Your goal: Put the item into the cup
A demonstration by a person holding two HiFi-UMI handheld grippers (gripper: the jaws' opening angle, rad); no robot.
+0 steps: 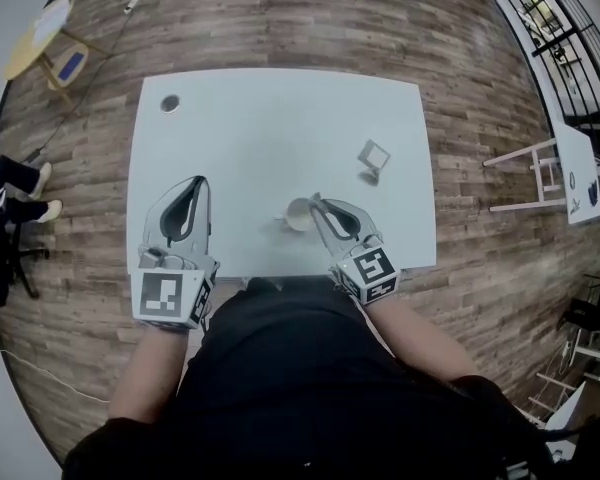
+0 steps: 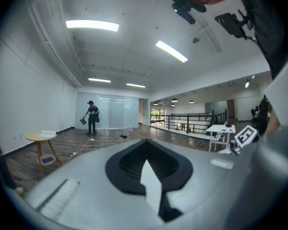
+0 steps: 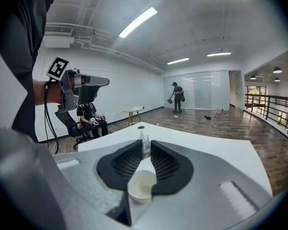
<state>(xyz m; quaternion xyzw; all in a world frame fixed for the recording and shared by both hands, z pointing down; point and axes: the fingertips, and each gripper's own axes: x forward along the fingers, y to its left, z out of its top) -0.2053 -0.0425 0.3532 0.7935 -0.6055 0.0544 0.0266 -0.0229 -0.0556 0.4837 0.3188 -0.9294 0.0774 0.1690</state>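
only in right gripper view: small item (image 3: 144, 150) tight in right claw (image 3: 145, 144) beside cup (image 3: 141, 188); left claw (image 2: 146, 142) together

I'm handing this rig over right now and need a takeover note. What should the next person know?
Left gripper: shut, empty, over the table left of the cup.
Right gripper: shut on a small clear item, tips by the cup's rim.
Cup: upright near the table's front edge, looks empty.
Done: item gripped, at the cup.
Left: release it into the cup.
A small square object lies right of the cup.
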